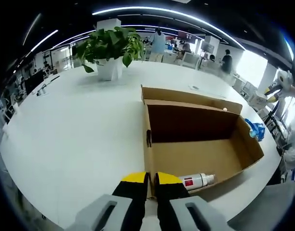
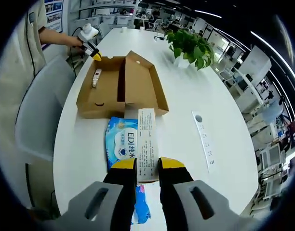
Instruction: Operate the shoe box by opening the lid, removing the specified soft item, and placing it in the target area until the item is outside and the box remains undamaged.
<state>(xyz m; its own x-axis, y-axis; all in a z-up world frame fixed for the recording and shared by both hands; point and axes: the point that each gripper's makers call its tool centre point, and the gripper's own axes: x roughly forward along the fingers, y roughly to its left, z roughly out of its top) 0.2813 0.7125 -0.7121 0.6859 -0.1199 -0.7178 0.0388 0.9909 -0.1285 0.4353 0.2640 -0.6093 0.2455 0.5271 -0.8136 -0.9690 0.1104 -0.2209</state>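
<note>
Right gripper view: "EDI" wipes pack (image 2: 122, 144) between right gripper (image 2: 148, 166) fingers; left gripper (image 1: 146, 179) fingers closed, empty.

bottle (image 1: 198, 181): base behind box wall (image 1: 150, 159) | pack (image 2: 122, 144): near end under right tool (image 2: 147, 166)

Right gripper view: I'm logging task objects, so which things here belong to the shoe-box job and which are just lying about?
Job:
- cardboard shoe box, lid open
- blue soft pack, outside the box, on the table
- right gripper, over the pack

Lying about:
- potted plant
- white bottle in the box
- paper strip
</note>
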